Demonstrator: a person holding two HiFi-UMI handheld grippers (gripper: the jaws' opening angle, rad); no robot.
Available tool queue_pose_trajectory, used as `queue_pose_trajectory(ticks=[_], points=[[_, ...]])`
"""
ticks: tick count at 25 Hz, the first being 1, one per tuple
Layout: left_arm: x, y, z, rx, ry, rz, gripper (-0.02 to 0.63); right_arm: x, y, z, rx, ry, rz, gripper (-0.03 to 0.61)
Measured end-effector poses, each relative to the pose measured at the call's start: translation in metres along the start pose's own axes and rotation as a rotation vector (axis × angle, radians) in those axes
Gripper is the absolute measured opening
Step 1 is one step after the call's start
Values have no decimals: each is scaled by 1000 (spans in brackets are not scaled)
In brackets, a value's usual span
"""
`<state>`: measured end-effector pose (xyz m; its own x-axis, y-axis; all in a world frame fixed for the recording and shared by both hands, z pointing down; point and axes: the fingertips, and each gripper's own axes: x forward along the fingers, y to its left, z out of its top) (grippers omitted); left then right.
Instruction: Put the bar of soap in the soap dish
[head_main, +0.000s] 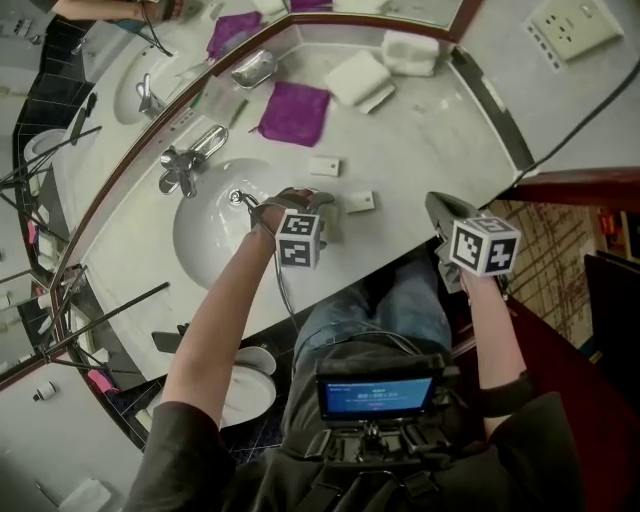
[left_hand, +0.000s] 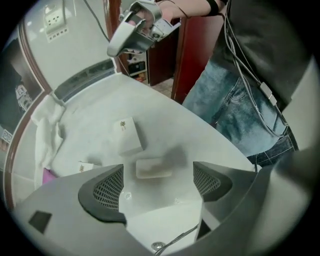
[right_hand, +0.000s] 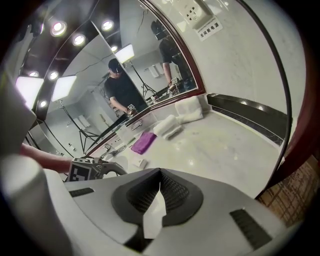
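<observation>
**White soap bar on counter, L tongs open over it**

White marble counter (head_main: 430, 140) runs round an oval sink (head_main: 215, 225) w/ a chrome tap (head_main: 185, 165) on its far side. L gripper (left_hand: 159, 182) points steeply down at the counter just beside the sink's right rim. Its jaws stand wide apart and grip nothing. The soap bar (left_hand: 154, 167), pale and unwrapped, lies flat on the counter just past the tips, in line w/ the gap btwn them. The pads do not touch it. In the head view the bar is hidden under that gripper.

One small white box (head_main: 360, 201) lies near the bar on the side away from the sink, and a second box (head_main: 324, 166) sits farther back. Both are flat on the marble and apart from each other.

R gripper (right_hand: 160, 187) is held off the counter's front edge, to the right, well apart from the bar. Its jaws are closed together w/ nothing btwn them.

A metal soap dish (head_main: 253, 68) stands at the back by the mirror, behind the tap, well apart from bar and both tongs. A purple cloth (head_main: 295, 112) lies flat btwn dish and boxes. Folded white towels (head_main: 358, 78) sit to the right of the cloth, near the back wall.
</observation>
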<state>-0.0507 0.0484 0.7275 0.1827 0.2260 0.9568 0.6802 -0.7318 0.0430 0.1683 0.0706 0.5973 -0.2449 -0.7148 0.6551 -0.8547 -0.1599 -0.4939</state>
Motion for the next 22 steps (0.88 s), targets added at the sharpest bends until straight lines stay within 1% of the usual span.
queue_pose_trajectory(ticks=[1, 3, 6, 8, 10, 13, 14, 17, 19, 22], points=[[2, -1, 0, -14, -3, -20, 428, 0, 0, 0, 1, -2, -2, 12], [6, -4, 0, -49, -13, -60, 420, 0, 1, 0, 1, -7, -5, 12], [8, -2, 3, -94, -30, -93, 402, -3, 1, 1, 1, -17, -9, 12], [9, -1, 6, -107, -37, -103, 396, -6, 0, -1, 4, -20, -13, 12], [11, -2, 8, -100, -30, -115, 384, -8, -2, -3, 6, -22, -17, 12], [15, 2, 6, -93, -19, -98, 326, -12, -3, -4, 7, -26, -24, 12], [15, 5, 5, -96, -20, -83, 292, -13, -4, -4, 7, -28, -25, 12], [15, 9, 6, -112, -24, -63, 244, -17, -6, -4, 9, -33, -29, 12], [15, 9, 8, -143, -39, -68, 239, -19, -7, -5, 11, -35, -30, 12], [7, 7, 16, -253, -100, -107, 238, -21, -6, -5, 10, -34, -28, 12]])
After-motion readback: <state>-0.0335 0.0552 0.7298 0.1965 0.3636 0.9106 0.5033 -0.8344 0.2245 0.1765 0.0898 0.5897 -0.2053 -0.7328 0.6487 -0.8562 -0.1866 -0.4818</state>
